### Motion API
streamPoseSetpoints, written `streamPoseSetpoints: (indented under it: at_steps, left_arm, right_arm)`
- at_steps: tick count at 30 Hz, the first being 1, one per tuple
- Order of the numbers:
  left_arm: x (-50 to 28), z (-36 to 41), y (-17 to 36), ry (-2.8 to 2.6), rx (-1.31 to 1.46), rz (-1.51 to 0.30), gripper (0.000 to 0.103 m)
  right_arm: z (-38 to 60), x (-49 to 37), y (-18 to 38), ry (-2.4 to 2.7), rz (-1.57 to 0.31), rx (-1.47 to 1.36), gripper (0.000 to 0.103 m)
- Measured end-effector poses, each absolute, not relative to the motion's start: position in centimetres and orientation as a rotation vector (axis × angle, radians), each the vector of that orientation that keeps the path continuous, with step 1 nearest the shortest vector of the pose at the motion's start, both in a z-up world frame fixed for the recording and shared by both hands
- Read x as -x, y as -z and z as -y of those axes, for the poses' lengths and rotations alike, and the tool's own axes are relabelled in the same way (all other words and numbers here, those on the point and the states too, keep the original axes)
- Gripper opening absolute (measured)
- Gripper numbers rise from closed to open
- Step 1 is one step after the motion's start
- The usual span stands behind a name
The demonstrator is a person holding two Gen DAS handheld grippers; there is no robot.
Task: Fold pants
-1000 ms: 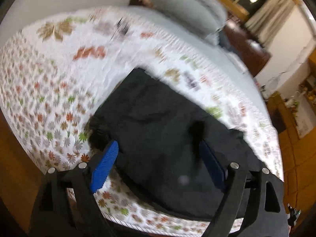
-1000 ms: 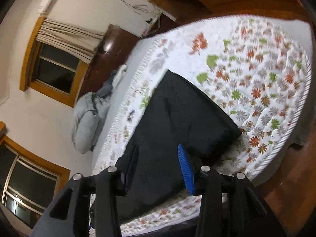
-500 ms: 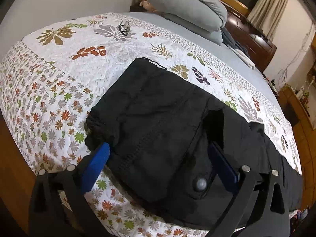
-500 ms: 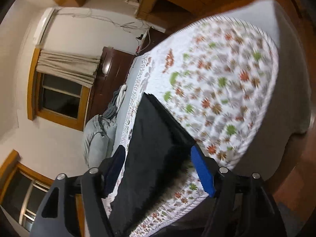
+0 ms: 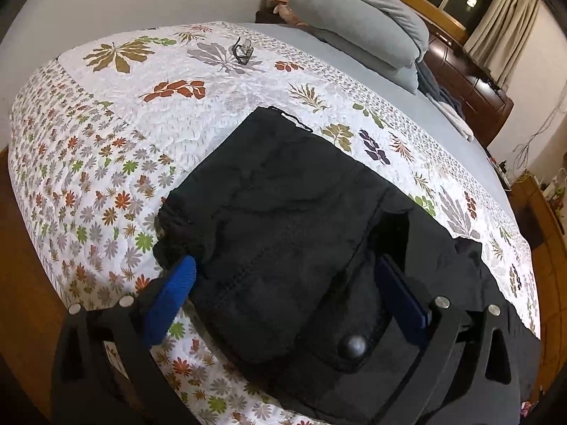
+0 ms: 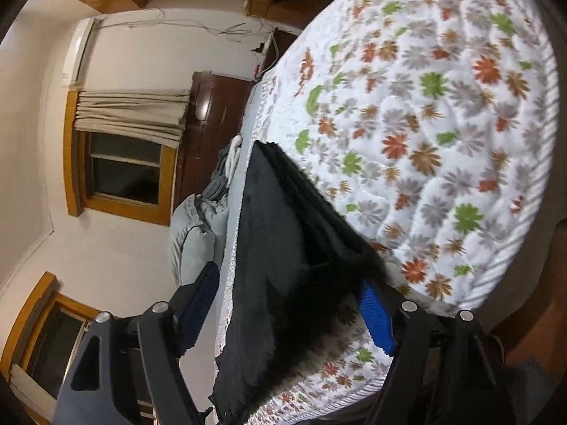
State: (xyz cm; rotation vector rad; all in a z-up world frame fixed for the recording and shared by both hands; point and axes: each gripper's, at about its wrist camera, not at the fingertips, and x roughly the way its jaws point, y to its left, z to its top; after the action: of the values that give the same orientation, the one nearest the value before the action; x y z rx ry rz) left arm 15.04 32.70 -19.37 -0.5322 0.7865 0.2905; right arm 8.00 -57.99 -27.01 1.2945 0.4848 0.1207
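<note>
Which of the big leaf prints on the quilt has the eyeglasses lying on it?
The grey-purple leaf print near the quilt's far edge; the eyeglasses rest on its right side. The olive and rust prints beside it are bare.

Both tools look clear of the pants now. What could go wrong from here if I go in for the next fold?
1. The black pants lie close to the edge of the floral quilt; a pull toward that side could drag them off.
2. The right tool is opening with fabric between its fingers; it could snag the layers.
3. The left tool straddles the button flap, so closing might catch it.
</note>
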Motion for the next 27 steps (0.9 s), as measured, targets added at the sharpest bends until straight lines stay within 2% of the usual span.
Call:
streamPoseSetpoints:
  at_steps: [9, 14, 16, 18, 24, 26, 27]
  left_arm:
    - [-15.0, -32.8, 19.4, -0.3, 0.531, -0.787, 0.1]
    - [-15.0, -32.8, 19.3, -0.3, 0.532, -0.788, 0.1]
    - [-15.0, -32.8, 19.3, -0.3, 0.528, -0.79, 0.1]
    - [-15.0, -32.7, 19.3, -0.3, 0.528, -0.791, 0.1]
    - [-15.0, -32.8, 19.4, -0.294, 0.528, -0.79, 0.1]
    - [-15.0, -32.8, 19.4, -0.291, 0.525, -0.79, 0.1]
    - [-15.0, -32.8, 19.4, -0.29, 0.525, -0.79, 0.1]
  right_arm:
    - [57.7, -9.0, 26.4, -0.151, -0.48, -1.273, 0.08]
    - [57.6, -9.3, 26.5, -0.143, -0.477, -1.279, 0.076]
    - [57.3, -9.0, 26.4, -0.169, -0.467, -1.263, 0.064]
    - [57.2, -9.6, 26.5, -0.161, -0.488, -1.26, 0.056]
    - [57.1, -9.7, 26.9, -0.152, -0.488, -1.292, 0.055]
    - [57.1, -9.9, 26.6, -0.138, -0.504, -1.283, 0.045]
    - [57.0, -9.9, 26.4, -0.133, -0.51, -1.277, 0.032]
